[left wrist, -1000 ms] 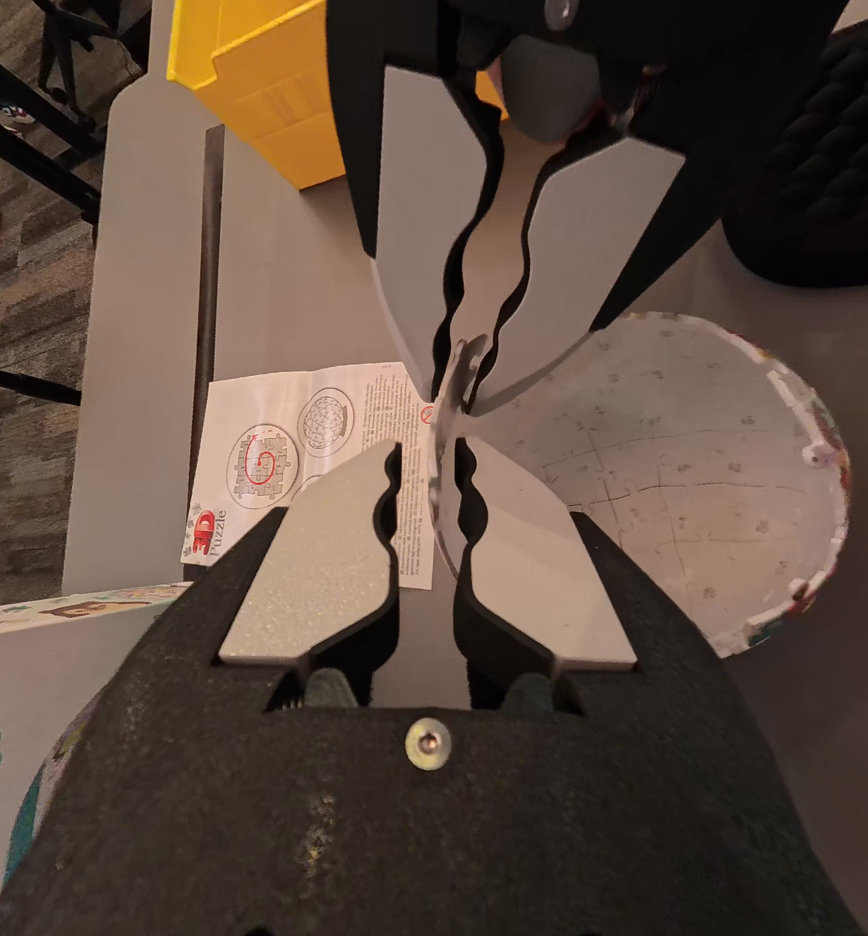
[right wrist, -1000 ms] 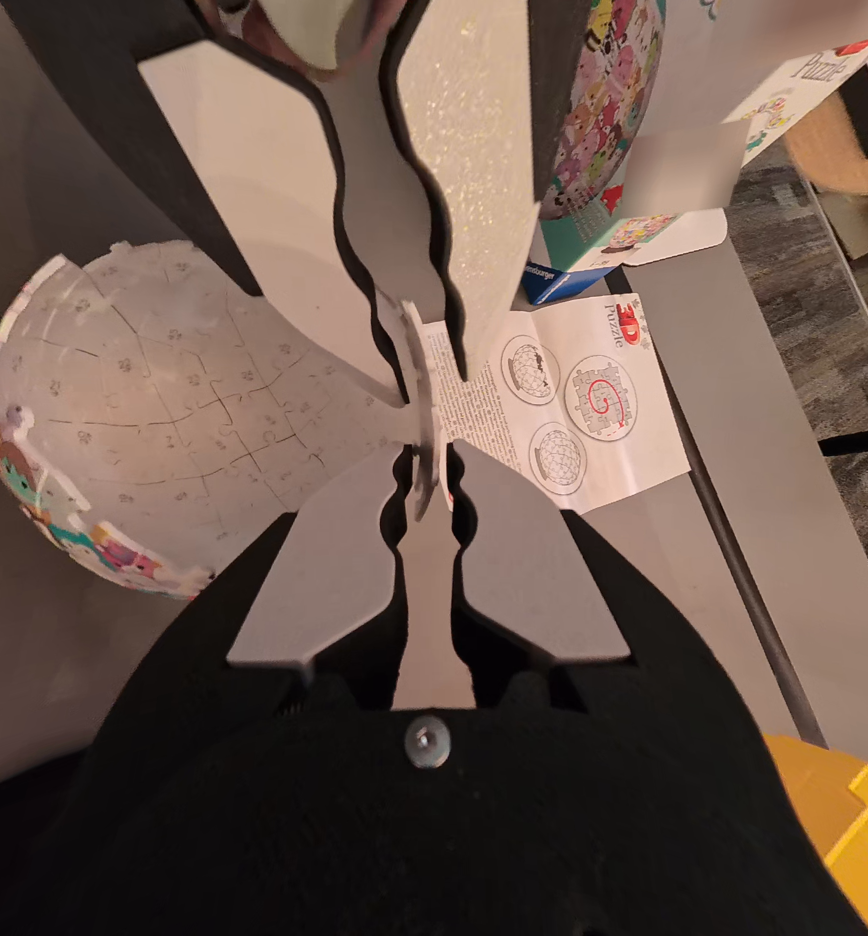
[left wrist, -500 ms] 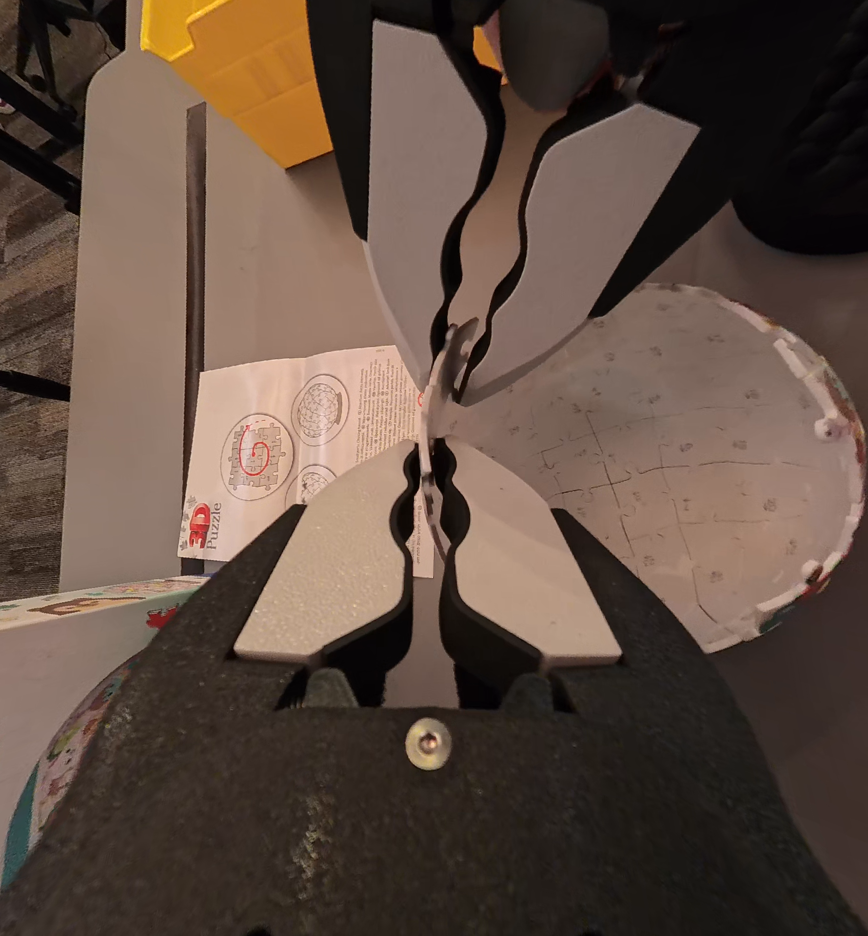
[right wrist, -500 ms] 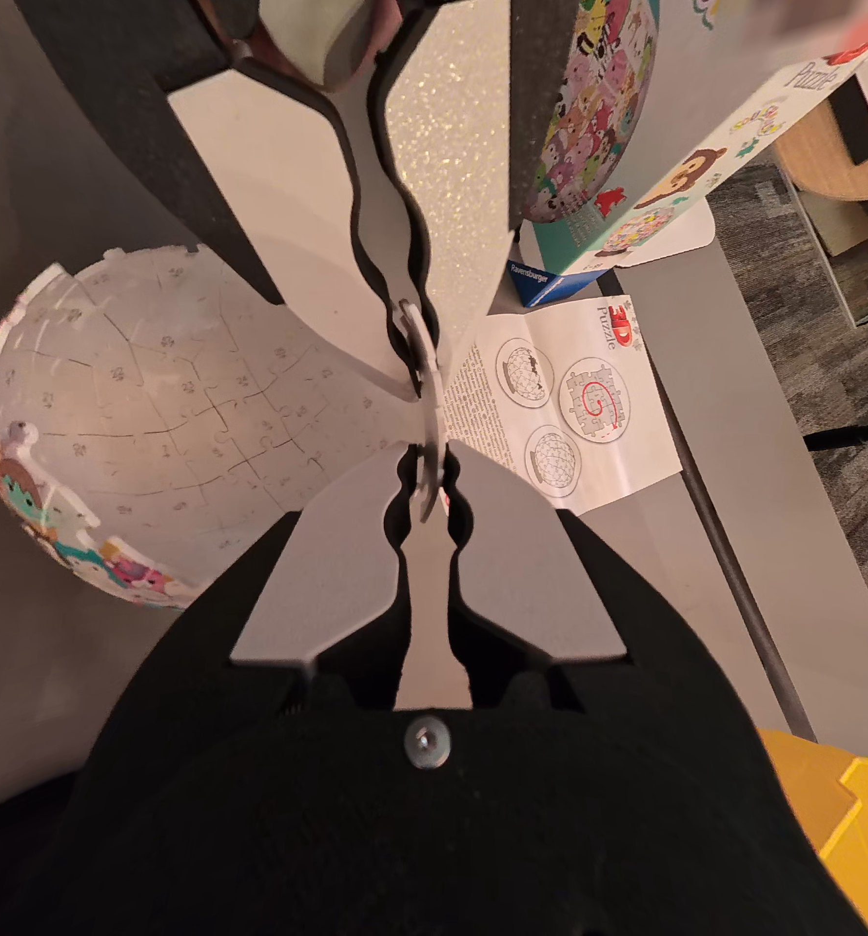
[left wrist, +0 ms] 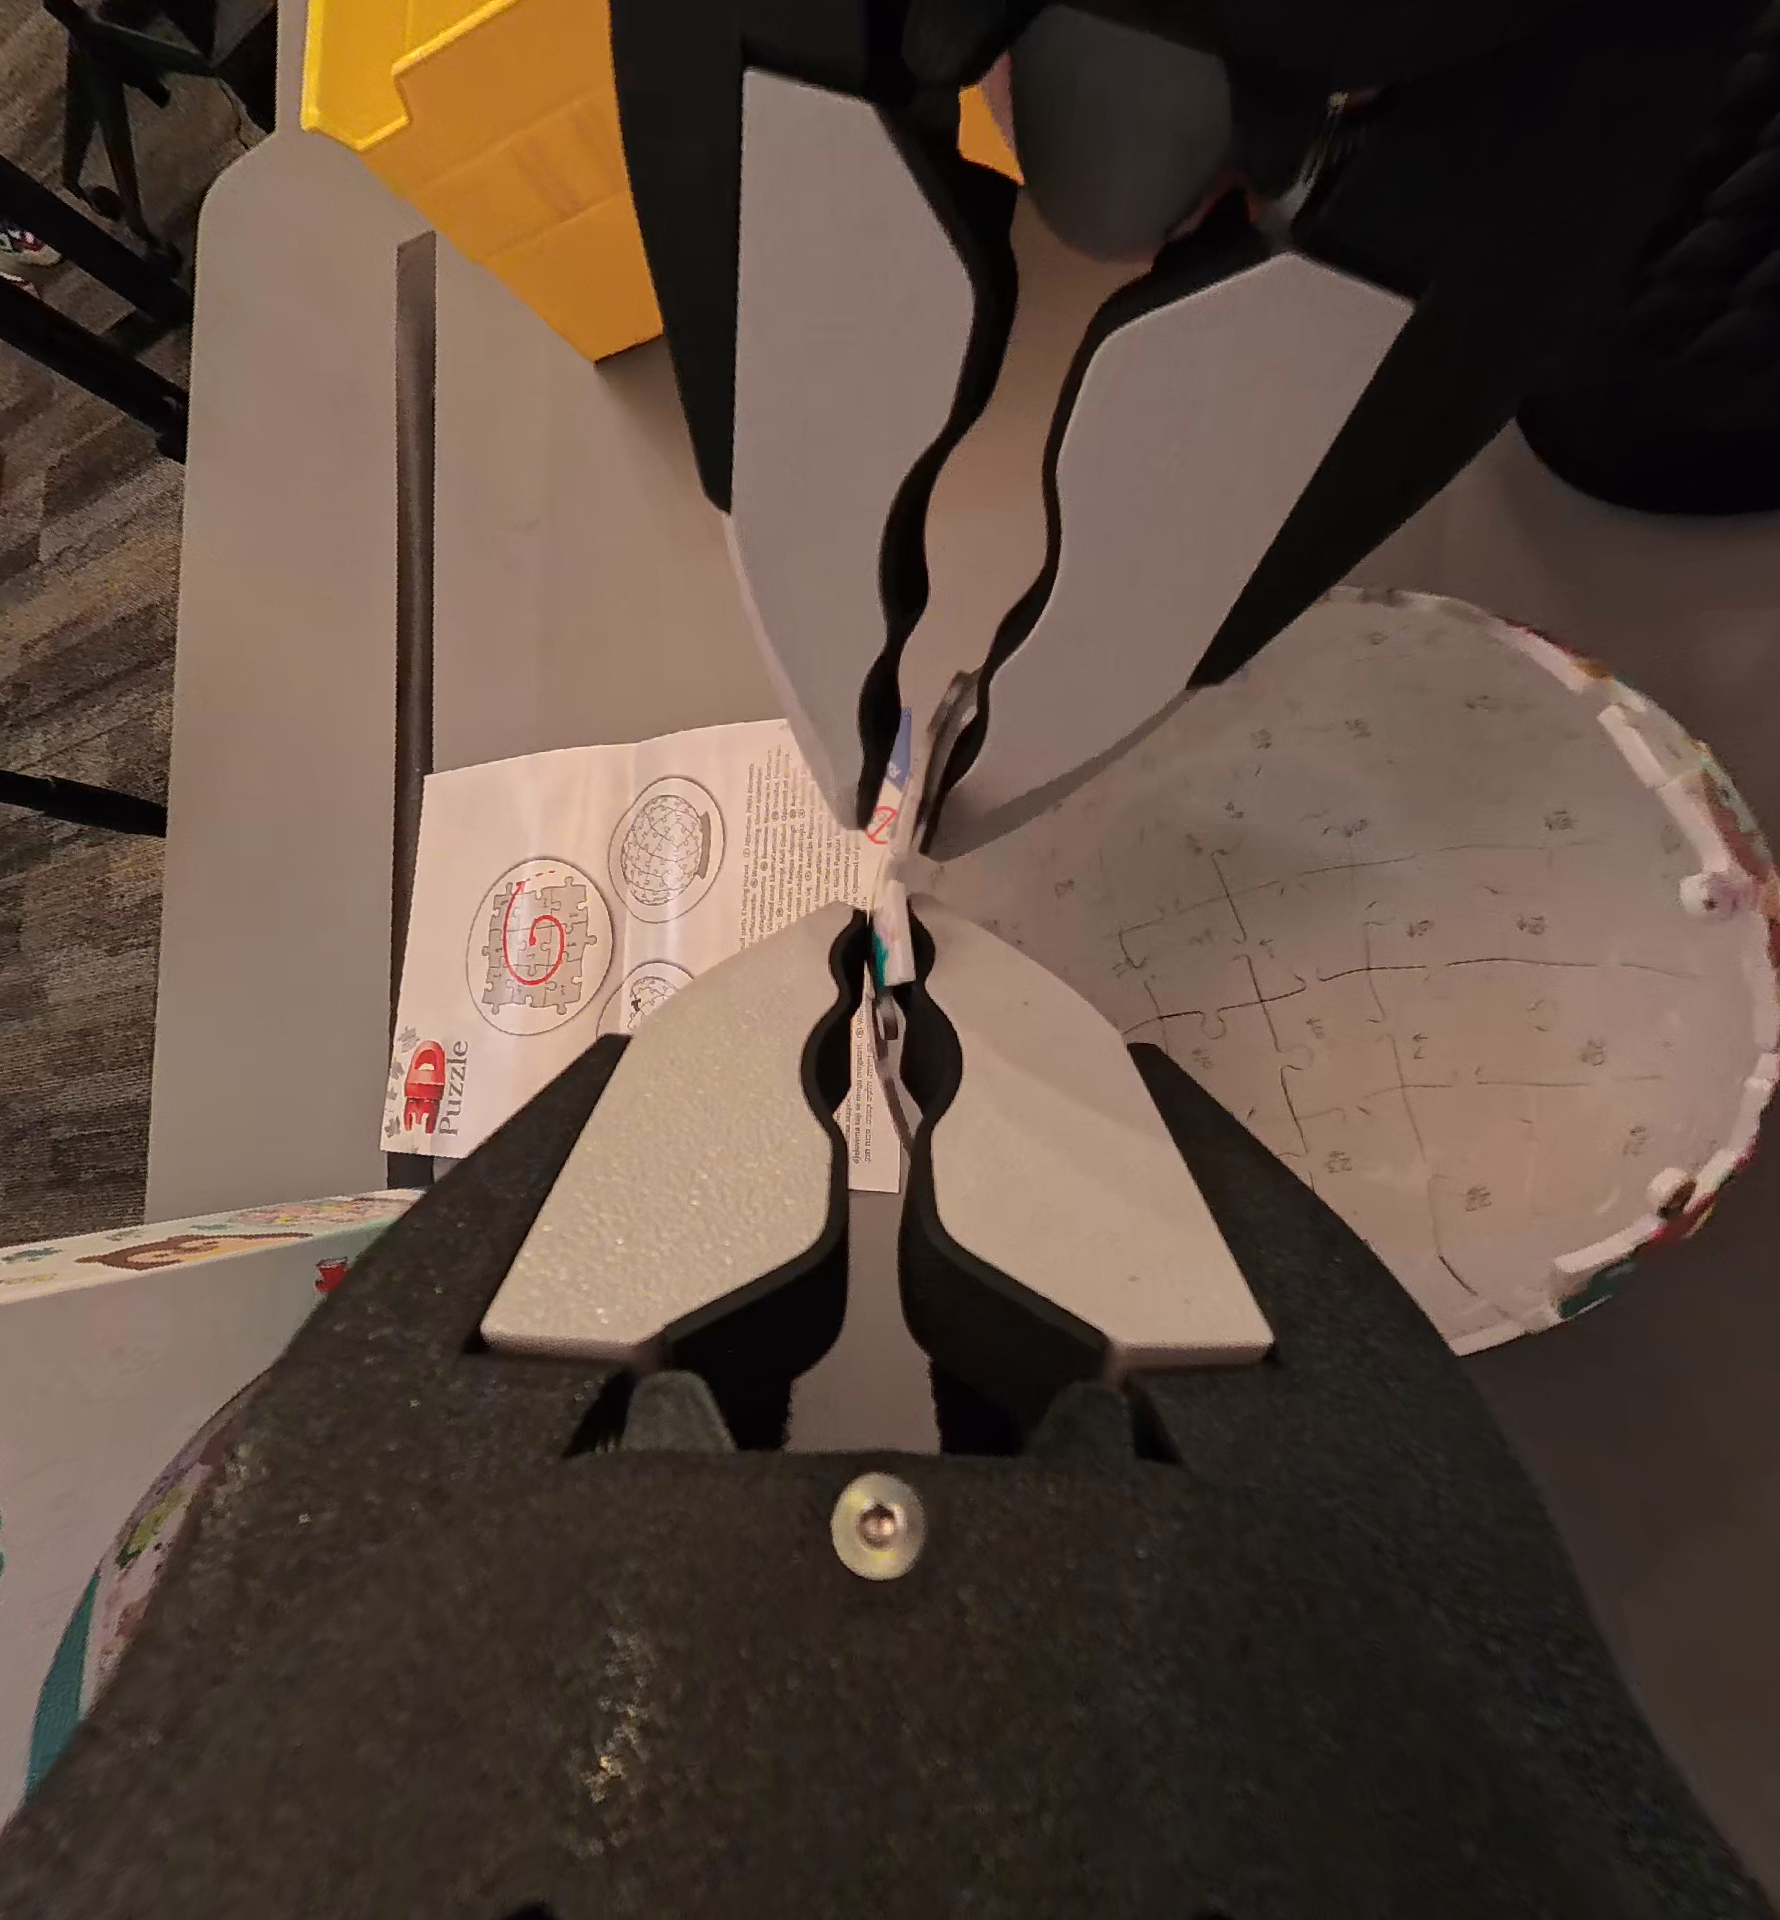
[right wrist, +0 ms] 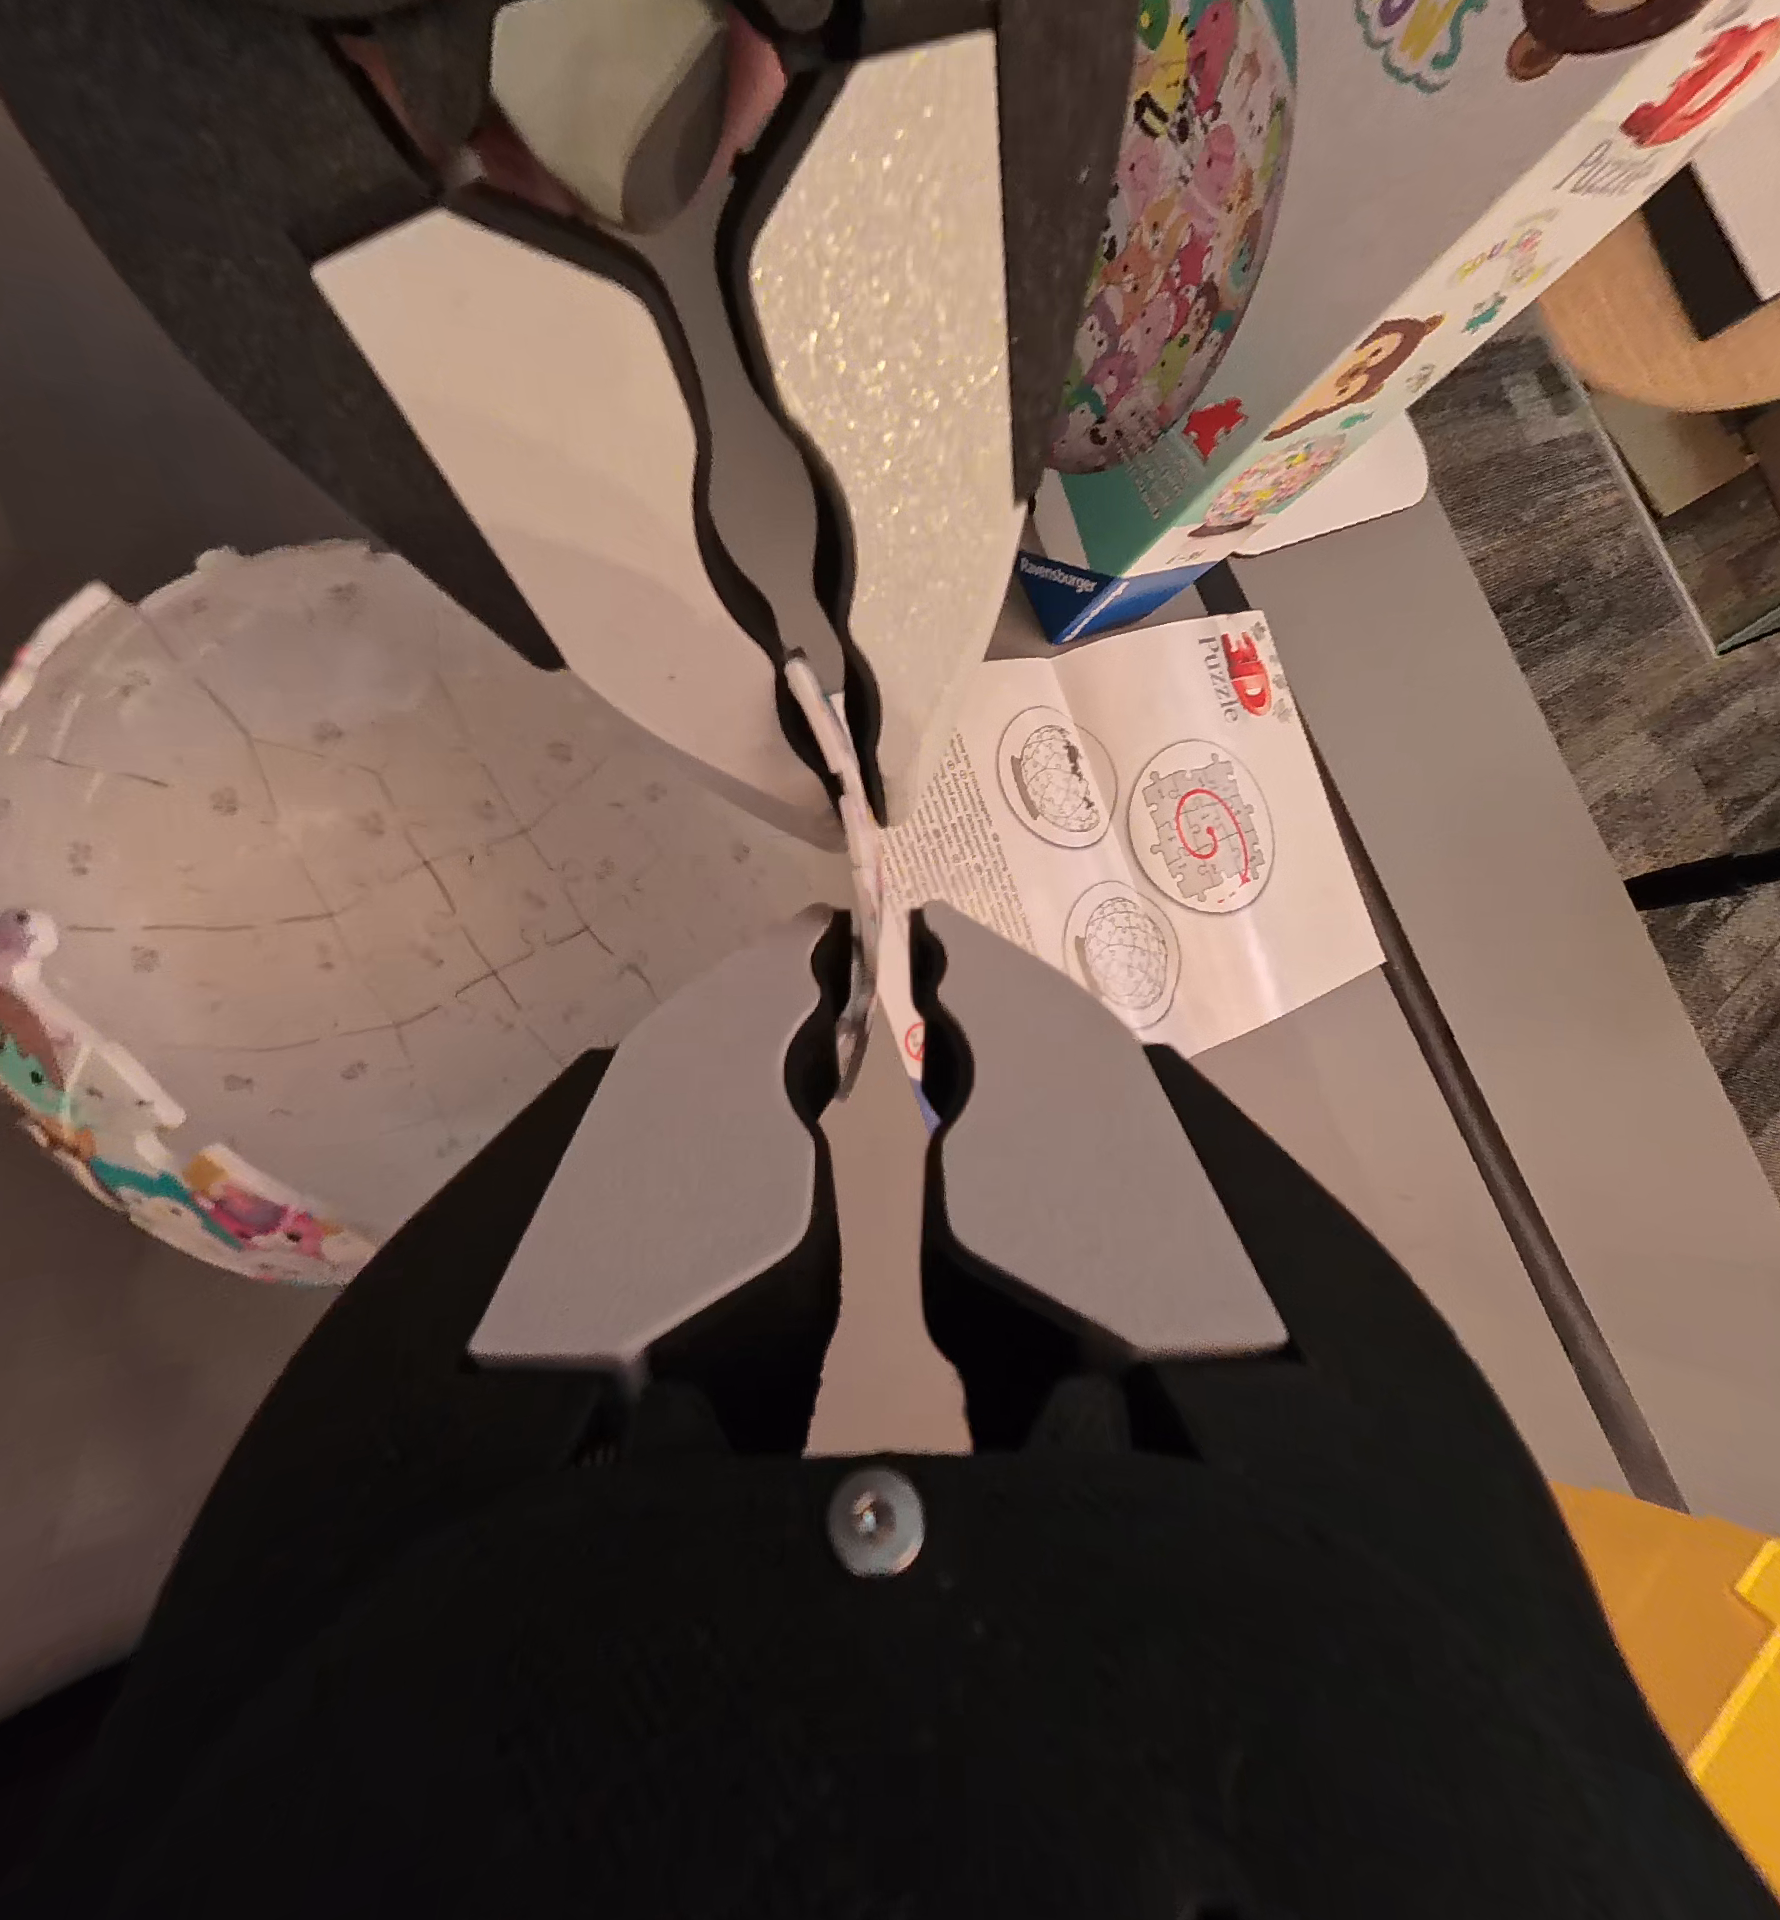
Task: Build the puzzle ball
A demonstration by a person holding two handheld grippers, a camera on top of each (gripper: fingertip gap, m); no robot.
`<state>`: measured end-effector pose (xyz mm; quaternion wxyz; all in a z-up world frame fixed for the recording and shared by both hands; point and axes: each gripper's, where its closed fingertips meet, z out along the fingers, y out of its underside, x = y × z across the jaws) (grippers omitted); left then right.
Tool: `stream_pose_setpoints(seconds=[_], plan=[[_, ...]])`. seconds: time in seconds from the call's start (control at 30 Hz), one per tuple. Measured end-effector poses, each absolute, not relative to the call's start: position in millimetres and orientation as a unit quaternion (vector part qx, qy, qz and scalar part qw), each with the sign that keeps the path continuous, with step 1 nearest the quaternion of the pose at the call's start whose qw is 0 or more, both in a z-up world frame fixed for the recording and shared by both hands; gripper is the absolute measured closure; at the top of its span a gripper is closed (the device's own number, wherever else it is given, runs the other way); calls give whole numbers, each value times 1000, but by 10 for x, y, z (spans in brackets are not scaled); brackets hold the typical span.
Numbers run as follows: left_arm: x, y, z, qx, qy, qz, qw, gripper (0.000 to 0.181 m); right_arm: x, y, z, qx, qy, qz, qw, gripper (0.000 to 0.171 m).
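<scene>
Joining two loose pieces in mid-air. The left tool (left wrist: 891, 951) and right tool (right wrist: 881, 940) meet tip to tip above the tabletop (left wrist: 553, 520), each pinching one curved puzzle piece (left wrist: 894, 935). The half-built puzzle ball (left wrist: 1437, 987) lies open beside the instruction leaflet (left wrist: 595, 904). Next, judged: press tabs together, keeping both edges aligned.

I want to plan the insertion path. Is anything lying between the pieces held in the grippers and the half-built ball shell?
Nothing visible blocks it. The left gripper and right gripper meet tip to tip, pinching puzzle pieces in the air. The ball shell lies open just beside them; the instruction sheet lies on the opposite side.
</scene>
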<state>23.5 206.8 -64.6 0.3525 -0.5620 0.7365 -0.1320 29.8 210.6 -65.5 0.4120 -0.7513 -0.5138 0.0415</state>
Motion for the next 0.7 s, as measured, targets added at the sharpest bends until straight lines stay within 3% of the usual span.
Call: stream_pose_setpoints(seconds=[0.5, 0.7], plan=[[265, 2053, -644, -558, 737, -129, 360, 178, 286, 2119, -685, -770, -491, 28, 407, 167], [274, 2057, -639, -561, 735, -125, 359, 178, 344, 2048, -548, -766, -492, 44, 412, 156]])
